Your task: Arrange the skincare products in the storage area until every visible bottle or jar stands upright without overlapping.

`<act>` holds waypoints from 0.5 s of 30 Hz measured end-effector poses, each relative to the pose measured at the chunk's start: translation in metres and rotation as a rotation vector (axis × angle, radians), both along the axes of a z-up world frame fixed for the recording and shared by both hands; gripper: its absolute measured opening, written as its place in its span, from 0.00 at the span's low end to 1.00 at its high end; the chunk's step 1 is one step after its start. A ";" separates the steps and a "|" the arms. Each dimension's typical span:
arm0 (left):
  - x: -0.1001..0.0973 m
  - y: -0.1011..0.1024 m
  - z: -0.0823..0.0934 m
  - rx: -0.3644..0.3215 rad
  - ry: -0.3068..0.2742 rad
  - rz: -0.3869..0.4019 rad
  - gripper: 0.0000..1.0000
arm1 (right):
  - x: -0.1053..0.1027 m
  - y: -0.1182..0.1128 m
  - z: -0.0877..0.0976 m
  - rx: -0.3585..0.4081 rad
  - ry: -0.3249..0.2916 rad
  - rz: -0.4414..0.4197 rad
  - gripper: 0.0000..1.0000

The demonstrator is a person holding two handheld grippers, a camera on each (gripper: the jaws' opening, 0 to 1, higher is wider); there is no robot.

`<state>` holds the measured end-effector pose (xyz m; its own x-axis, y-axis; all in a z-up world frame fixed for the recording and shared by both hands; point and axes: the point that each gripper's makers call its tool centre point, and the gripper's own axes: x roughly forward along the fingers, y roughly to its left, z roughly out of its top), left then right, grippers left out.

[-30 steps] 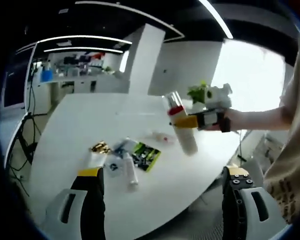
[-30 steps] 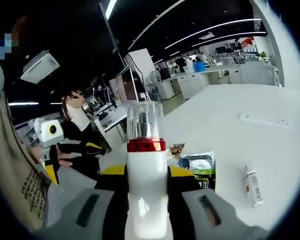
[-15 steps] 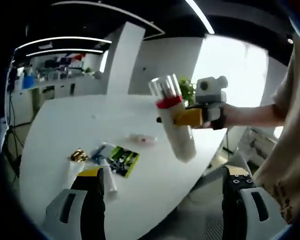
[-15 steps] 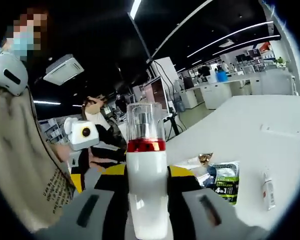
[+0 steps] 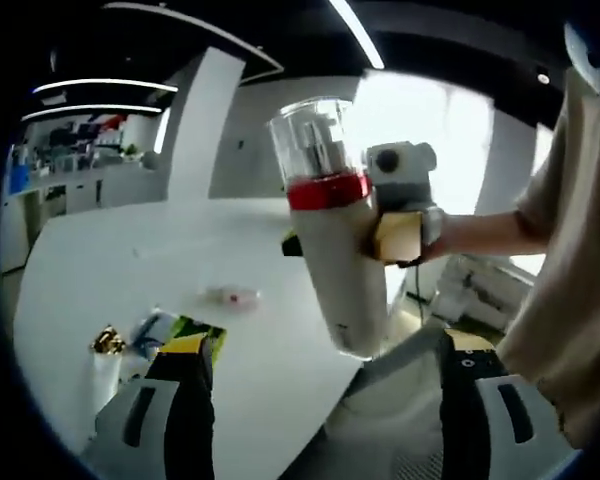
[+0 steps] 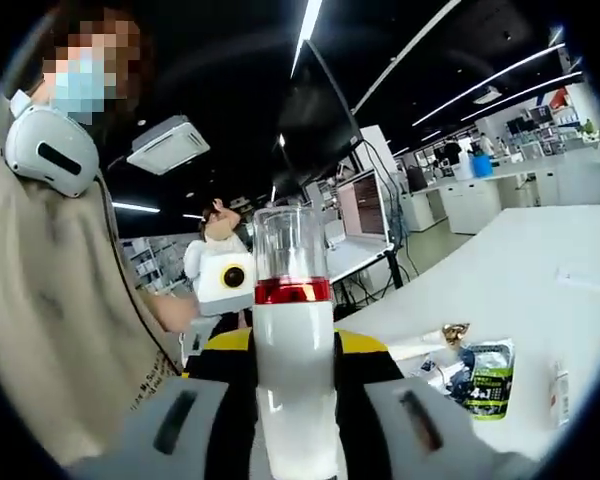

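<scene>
left gripper view: right claw (image 5: 380,235) clamped on pump bottle (image 5: 338,240), now lifted closer, off white worktop (image 5: 100,280). left claw (image 5: 315,400) spread, empty. sachets (image 6: 490,372) and tube (image 5: 230,296) lie flat; bottle not yet stood.

Bottle (image 6: 293,380) between right tongs (image 6: 293,400), above table (image 5: 100,270)

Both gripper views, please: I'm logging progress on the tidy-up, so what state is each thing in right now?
Pump bottle: held off the table, clear cap on.
Right gripper: shut on the pump bottle.
Left gripper: open, holding nothing.
Small tube: lying flat on the white table.
Green sachet: lying flat.
</scene>
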<state>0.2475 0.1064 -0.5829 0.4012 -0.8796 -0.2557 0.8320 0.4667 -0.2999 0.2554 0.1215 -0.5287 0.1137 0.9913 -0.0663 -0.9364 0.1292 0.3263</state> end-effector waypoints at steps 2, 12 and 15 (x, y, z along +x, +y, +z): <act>0.000 -0.003 0.004 -0.013 -0.001 -0.010 0.89 | -0.003 -0.002 0.002 0.016 0.001 -0.004 0.28; -0.012 -0.031 0.014 -0.007 -0.046 -0.168 0.61 | -0.013 -0.024 0.008 0.089 0.015 -0.034 0.28; -0.016 -0.039 0.018 -0.028 -0.043 -0.210 0.53 | -0.014 -0.028 0.010 0.100 0.010 -0.038 0.28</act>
<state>0.2317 0.0671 -0.5647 0.2180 -0.9516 -0.2164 0.9227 0.2733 -0.2721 0.2414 0.0935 -0.5189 0.1515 0.9880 0.0313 -0.9281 0.1313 0.3484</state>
